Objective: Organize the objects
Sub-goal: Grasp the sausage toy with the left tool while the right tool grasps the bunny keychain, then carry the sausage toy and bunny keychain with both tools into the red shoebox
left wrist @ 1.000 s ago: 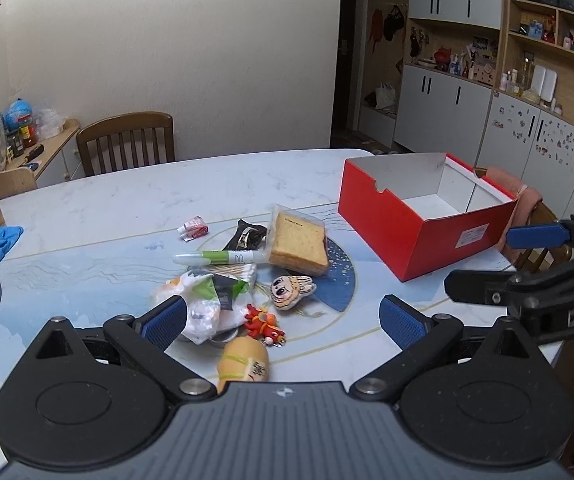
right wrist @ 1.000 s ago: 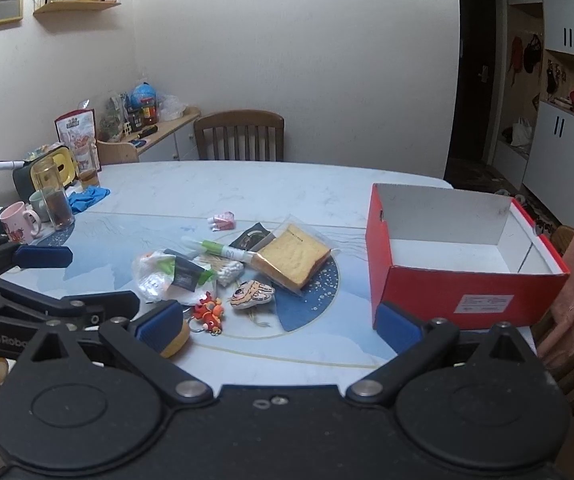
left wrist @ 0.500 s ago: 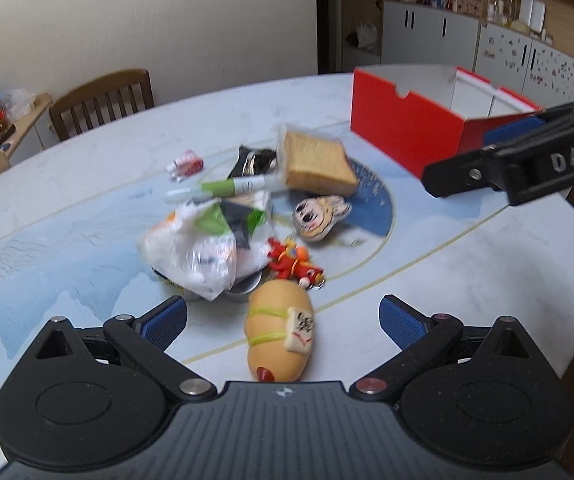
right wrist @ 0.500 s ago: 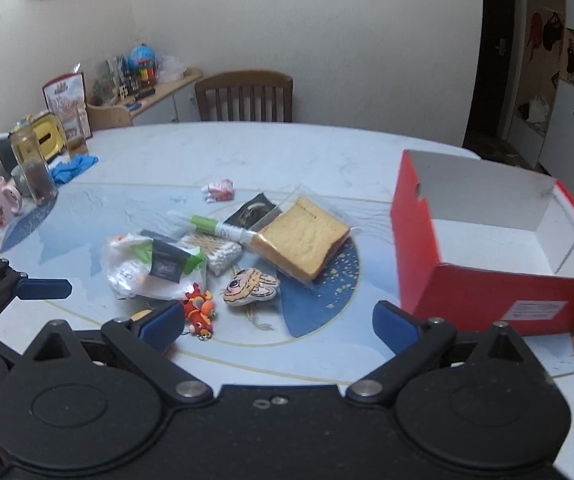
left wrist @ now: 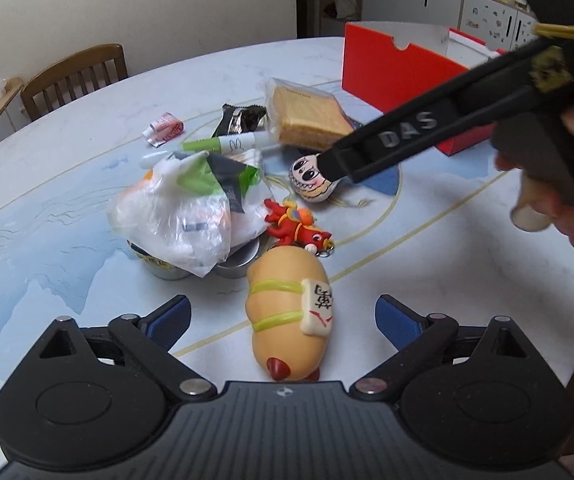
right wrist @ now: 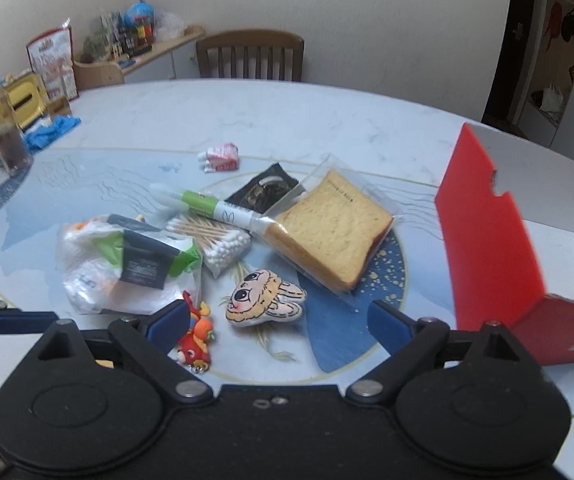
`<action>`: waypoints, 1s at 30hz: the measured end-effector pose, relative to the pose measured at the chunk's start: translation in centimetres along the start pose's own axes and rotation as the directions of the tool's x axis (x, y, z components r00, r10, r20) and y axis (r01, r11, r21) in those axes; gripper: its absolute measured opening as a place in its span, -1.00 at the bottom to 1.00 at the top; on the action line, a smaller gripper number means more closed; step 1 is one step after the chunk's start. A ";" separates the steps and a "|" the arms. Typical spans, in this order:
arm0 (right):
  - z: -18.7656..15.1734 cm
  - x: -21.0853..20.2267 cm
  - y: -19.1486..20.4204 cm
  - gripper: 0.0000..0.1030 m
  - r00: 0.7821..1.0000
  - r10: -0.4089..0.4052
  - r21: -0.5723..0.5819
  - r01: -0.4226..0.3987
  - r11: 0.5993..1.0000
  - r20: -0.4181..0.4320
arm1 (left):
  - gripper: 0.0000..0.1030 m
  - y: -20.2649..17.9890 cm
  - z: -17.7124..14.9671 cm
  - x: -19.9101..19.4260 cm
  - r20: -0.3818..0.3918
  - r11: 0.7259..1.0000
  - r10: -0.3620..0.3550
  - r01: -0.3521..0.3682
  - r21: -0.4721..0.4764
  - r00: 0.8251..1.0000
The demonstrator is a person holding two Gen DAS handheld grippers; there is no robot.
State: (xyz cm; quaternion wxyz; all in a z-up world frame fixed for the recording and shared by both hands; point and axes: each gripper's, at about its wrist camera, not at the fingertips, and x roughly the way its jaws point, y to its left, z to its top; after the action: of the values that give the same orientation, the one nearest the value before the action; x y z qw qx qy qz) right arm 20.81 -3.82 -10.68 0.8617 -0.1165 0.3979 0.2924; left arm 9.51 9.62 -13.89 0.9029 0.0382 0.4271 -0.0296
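A tan sausage-shaped toy (left wrist: 287,312) with yellow bands lies between the pads of my left gripper (left wrist: 283,320); its jaws are closing and touch nothing. My right gripper (right wrist: 279,322) hangs over a flat bunny-face plush (right wrist: 265,298), jaws closing, pads clear of it. One of its fingers (left wrist: 387,140) crosses the left wrist view above that plush (left wrist: 311,178). Around them lie a red dragon keychain (left wrist: 295,226), a crumpled plastic bag (right wrist: 127,268), cotton swabs (right wrist: 219,240), a green marker (right wrist: 207,204) and packed bread (right wrist: 327,232). The red box (right wrist: 487,232) stands open at the right.
Two small tins (left wrist: 163,264) sit under the bag. A dark sachet (right wrist: 265,190) and a pink packet (right wrist: 223,157) lie farther back. Cups, a jar (right wrist: 11,148) and a blue cloth (right wrist: 51,130) stand at the table's left edge; a wooden chair (right wrist: 251,56) is behind.
Both grippers have sunk toward the pile. The left now straddles the sausage toy; the right has swung left over the bunny plush. Both jaws have narrowed a little.
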 end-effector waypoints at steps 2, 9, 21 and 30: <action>0.2 1.0 0.1 0.76 1.000 -0.003 0.004 0.003 1.000 -0.016 | 0.85 0.0 0.0 0.3 -0.005 1.000 -0.005 0.005 0.011 1.000; 0.8 3.8 -0.1 0.63 0.997 0.007 0.061 -0.003 0.998 -0.074 | 0.51 -0.5 -0.2 0.7 -0.014 0.998 -0.027 0.028 0.059 1.000; 1.1 5.4 0.0 0.15 0.991 0.031 0.128 -0.014 0.992 -0.127 | -0.08 -0.4 -0.1 0.7 -0.015 0.996 -0.043 0.044 0.082 0.999; 1.3 4.5 0.3 -0.07 0.993 0.039 0.148 -0.022 0.989 -0.112 | -0.12 0.6 0.5 0.2 -0.011 0.993 -0.097 0.098 0.070 0.995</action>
State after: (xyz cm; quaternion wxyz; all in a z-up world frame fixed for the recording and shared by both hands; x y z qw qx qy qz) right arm 23.74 -1.21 -13.22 0.8392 -0.0635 0.4689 0.2683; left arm 10.05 10.12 -13.67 0.8969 0.0494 0.4305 -0.0888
